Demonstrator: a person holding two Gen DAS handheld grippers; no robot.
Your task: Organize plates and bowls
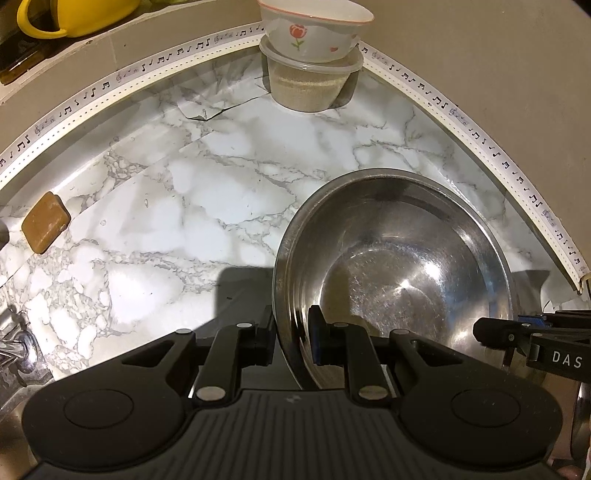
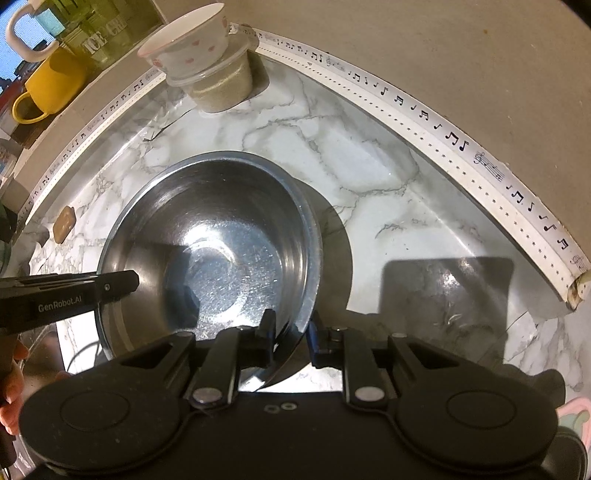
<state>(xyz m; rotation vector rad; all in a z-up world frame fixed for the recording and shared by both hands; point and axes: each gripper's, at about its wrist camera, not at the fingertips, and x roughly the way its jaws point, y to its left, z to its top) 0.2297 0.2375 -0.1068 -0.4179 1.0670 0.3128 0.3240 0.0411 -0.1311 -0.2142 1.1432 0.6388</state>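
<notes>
A large steel bowl (image 1: 399,258) (image 2: 218,243) is over the marble counter (image 1: 184,221) (image 2: 369,166). My left gripper (image 1: 291,338) is shut on its left rim, one finger outside and the blue pad inside. My right gripper (image 2: 293,334) is shut on the opposite rim, with the wall pinched between its pads. Each gripper shows in the other's view: the right gripper (image 1: 517,336) at the far side of the bowl, the left gripper (image 2: 74,291) likewise. A small white bowl (image 1: 314,29) (image 2: 188,40) with a red flower sits on a lidded plastic tub (image 1: 310,81) (image 2: 221,88) in the back corner.
A white trim strip (image 1: 480,133) (image 2: 443,136) with music notes edges the counter against beige walls. A brown soap bar (image 1: 46,221) (image 2: 63,224) lies at the left. A chrome tap (image 1: 14,343) is at the lower left. A yellow mug (image 1: 74,14) (image 2: 51,85) stands on the ledge behind. A hand (image 2: 11,387) holds the left gripper.
</notes>
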